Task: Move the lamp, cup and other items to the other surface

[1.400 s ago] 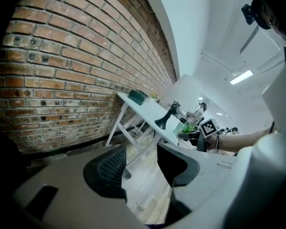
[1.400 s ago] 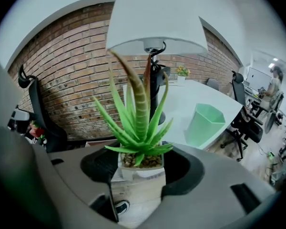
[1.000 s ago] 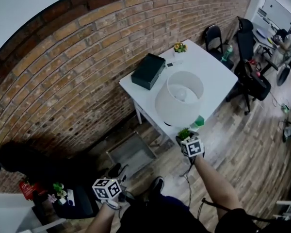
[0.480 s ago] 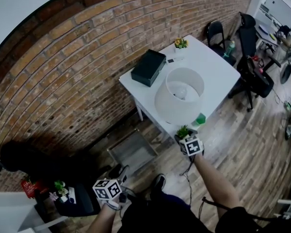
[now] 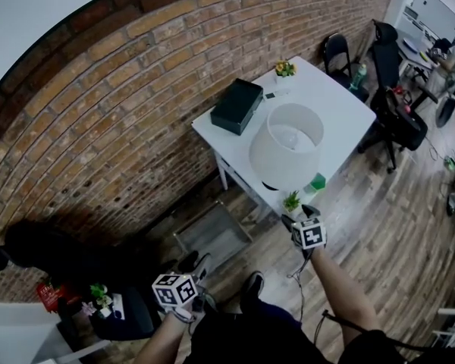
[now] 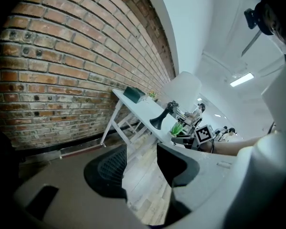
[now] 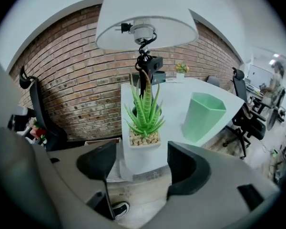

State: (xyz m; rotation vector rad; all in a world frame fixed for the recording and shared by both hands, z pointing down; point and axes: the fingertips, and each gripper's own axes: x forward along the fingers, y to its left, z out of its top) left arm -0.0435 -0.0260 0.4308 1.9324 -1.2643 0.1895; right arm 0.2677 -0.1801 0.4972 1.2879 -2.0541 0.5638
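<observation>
- As the head view showed, the right tool (image 5: 297, 220) sat just short of the potted succulent (image 5: 291, 201) at the tabletop (image 5: 341, 112) edge.
- Left gripper view: the left tool (image 6: 140, 171) had its jaws spread, framing only plank floor (image 6: 143, 194).
- Right gripper view: jaws, just opened wider, stood either side of the smooth square white pot (image 7: 142, 152) without touching it; a faceted green cup (image 7: 202, 116) stood ahead-right. A nudge might topple the pot off the edge.

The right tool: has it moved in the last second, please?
Yes. The right tool drew back from the table edge; jaws just opened, clear of the potted plant.
</observation>
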